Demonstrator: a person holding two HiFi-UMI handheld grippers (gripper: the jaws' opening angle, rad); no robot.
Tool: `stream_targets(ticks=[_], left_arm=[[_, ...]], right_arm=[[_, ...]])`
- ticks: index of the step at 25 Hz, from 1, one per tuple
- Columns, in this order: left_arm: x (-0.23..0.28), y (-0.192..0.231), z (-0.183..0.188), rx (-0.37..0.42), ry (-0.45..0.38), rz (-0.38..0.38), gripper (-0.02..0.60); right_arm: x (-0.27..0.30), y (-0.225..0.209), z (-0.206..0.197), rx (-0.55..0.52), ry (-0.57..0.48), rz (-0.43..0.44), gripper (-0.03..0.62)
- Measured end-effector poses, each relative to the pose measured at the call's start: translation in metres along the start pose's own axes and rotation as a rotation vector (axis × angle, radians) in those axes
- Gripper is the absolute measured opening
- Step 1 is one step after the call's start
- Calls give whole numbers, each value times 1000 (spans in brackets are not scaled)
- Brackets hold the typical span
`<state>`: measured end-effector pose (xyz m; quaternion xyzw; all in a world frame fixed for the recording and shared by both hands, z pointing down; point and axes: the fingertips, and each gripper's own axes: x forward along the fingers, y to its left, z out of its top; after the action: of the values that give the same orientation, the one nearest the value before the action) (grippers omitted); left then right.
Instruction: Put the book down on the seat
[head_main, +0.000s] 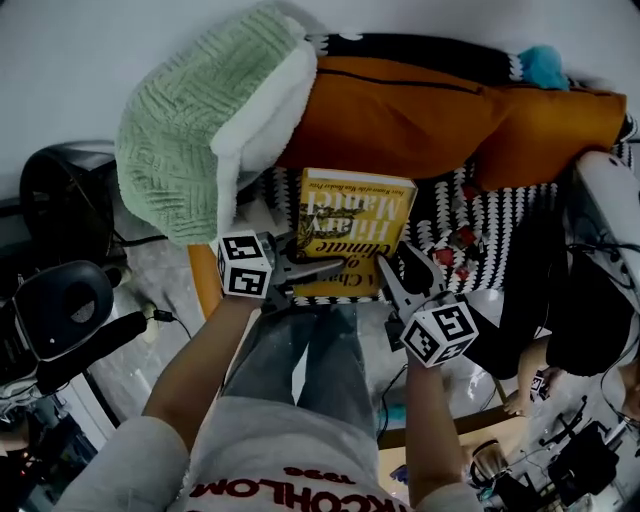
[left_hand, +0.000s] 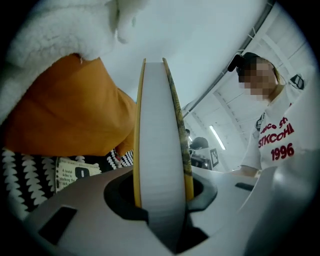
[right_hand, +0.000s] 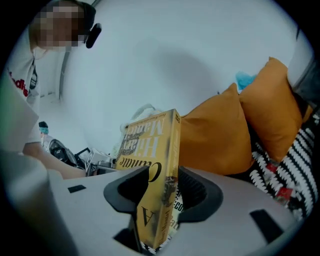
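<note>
The book (head_main: 352, 232), a yellow rectangular volume with a white, finely ribbed page block, stands held between both grippers. At far left I see a chunky green knit throw (head_main: 185, 130) with white fleece backing. My left gripper (head_main: 322, 268) pinches the page edge. My right gripper (head_main: 398, 270) pinches a lower corner. Behind the book, smooth orange cushions (head_main: 400, 115) rest on the black-and-white crocheted seat cover (head_main: 445, 215).
</note>
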<state>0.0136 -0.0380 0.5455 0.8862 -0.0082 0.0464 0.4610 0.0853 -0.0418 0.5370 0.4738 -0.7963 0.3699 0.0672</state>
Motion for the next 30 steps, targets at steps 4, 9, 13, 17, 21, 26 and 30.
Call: stream_targets(ticks=[4,9,13,17,21,26,30], left_arm=[[7,26,-23,-80,41,-14,152],[16,55,-46,-158,83,11,152],[26,86,-61,-230,122,53,152],[34,115,-86,-303,217,98,152],[40,137,-111,-327,323,136,152],[48,153,-122,-349,403,184,152],[49,160,-119,-329,418,209,152]], right_arm=[[10,-20,-30,92,-3,1,178],[24,-45,-60,155,12,-5,178],[41,-72,-82,216,30,-25,176],[53,-93,-114,270,80,-63,175],[57,-108,-140,292,127,-102,161],[60,-124,-157,358,155,-134,153],[65,-130,-169,363,199,-159,138]])
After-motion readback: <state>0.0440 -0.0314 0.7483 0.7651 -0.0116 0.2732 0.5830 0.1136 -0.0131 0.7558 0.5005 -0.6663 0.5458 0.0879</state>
